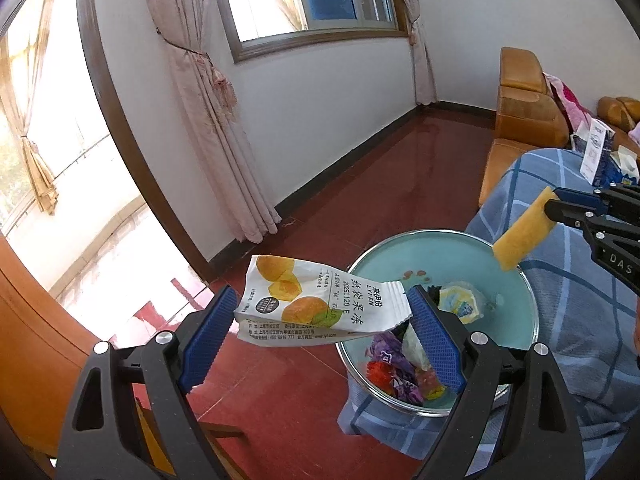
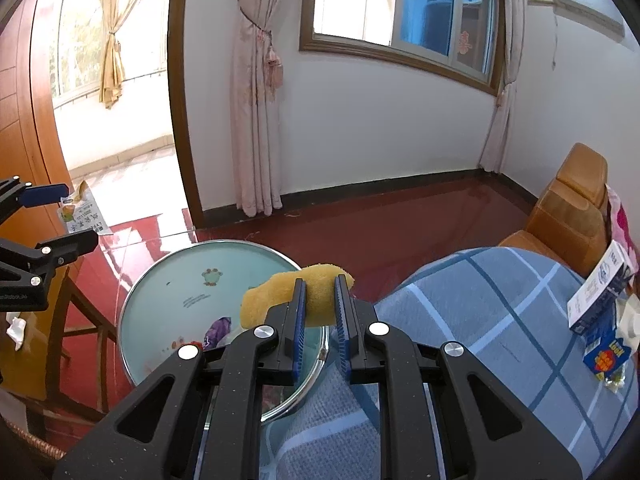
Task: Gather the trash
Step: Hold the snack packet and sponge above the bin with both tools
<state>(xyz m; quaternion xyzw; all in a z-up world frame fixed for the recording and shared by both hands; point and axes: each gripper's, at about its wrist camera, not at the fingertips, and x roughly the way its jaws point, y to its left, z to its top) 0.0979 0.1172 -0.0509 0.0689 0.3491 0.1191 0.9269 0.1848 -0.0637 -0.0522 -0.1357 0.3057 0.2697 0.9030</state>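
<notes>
My left gripper (image 1: 322,316) is shut on a white snack wrapper (image 1: 308,304) printed with orange fruit, held in the air at the left rim of a pale green metal basin (image 1: 400,252). The basin holds several crumpled wrappers (image 1: 396,368). My right gripper (image 2: 321,304) is shut on a yellow sponge (image 2: 316,300), held over the basin's (image 2: 168,280) right rim. In the left wrist view the sponge (image 1: 520,232) hangs above the basin's far edge. In the right wrist view the wrapper (image 2: 80,212) shows at far left in the left gripper.
A blue plaid cloth (image 2: 500,320) covers the table at right, with a white and blue carton (image 2: 600,292) and other packets on it. An orange sofa (image 2: 568,208) stands behind. A wooden stool (image 2: 80,320) and red tiled floor lie left.
</notes>
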